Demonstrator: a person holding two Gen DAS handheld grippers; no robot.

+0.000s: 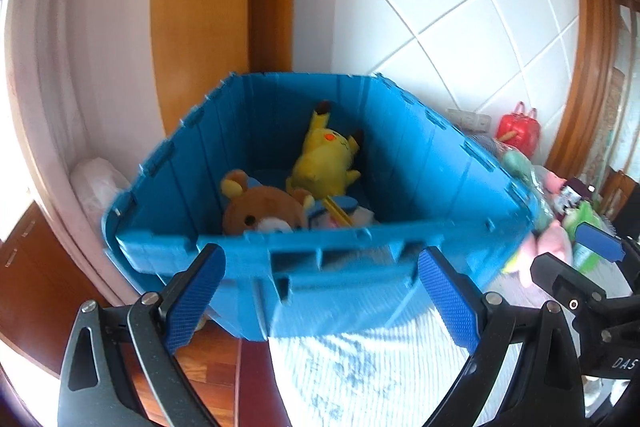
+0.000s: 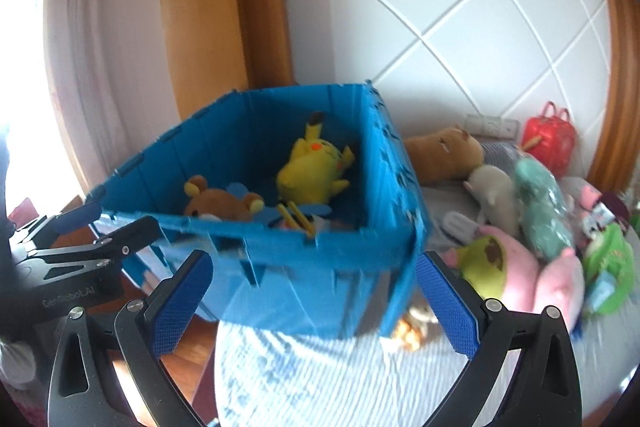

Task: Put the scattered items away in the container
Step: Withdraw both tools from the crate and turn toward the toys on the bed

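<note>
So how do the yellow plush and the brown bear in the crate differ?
The yellow plush is bright yellow with black-tipped ears and lies against the far wall; the brown bear is brown with round ears and sits nearer the front wall, partly hidden by it. Both are soft toys inside the blue crate.

Both wrist cameras look forward and slightly down, from close by, into the same blue bin [image 1: 320, 267] [image 2: 304, 267]. The right view stands further right, also taking in the plush toys [image 2: 532, 227] beside it.

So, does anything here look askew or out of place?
The blue crate sits tilted, overhanging the edge of the striped bedding. Several plush toys lie outside it on the bed.
</note>
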